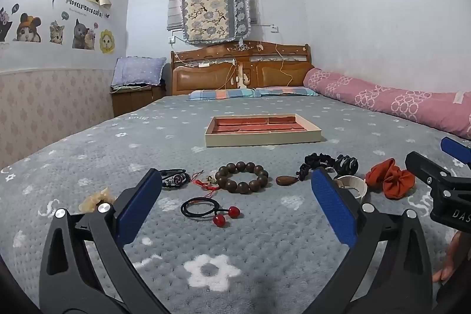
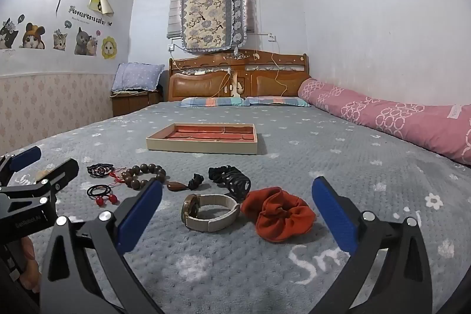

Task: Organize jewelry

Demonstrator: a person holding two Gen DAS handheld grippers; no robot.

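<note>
Both tools hang low over the near end of the bed (image 1: 265, 249), side by side, w/ nothing between their blue pads. Left tool (image 1: 235, 211): jaws spread wide, empty. Right tool (image 2: 238, 215): same, wide apart, empty.

Jewelry lies in a loose row across the grey flower-print blanket, near edge of bed. From the left side: a pale amber-coloured piece (image 1: 95, 199) (too blurred to name), half behind the left tool's finger; black cord bracelet w/ round charm (image 1: 175, 179); red knotted cord w/ small bell (image 1: 206, 181); brown wooden bead bracelet (image 1: 242, 177), lying flat; brown teardrop pendant on black braided cord (image 1: 287, 180); black scrunchie (image 2: 219, 172); black claw clip (image 2: 238, 186), touching the scrunchie. Closer to the near edge: black hair tie w/ two red balls (image 1: 206, 211), just in front of the bead bracelet. Watch w/ beige band (image 2: 210, 212) stands on its edge, dial facing left, directly ahead of the right tool. Orange scrunchie (image 2: 282, 215) sits just beside the watch on its right, touching or nearly so; it lies between the right tool's pads in view but further ahead, not gripped.

Jewelry tray (image 2: 203, 147), cream walls, red-lined compartments, sits further up the bed toward its middle, well apart from the row. Can't tell whether anything is in its compartments.

Rolled pink quilt (image 2: 397, 114) lies along the bed's right edge by the wall.
</note>
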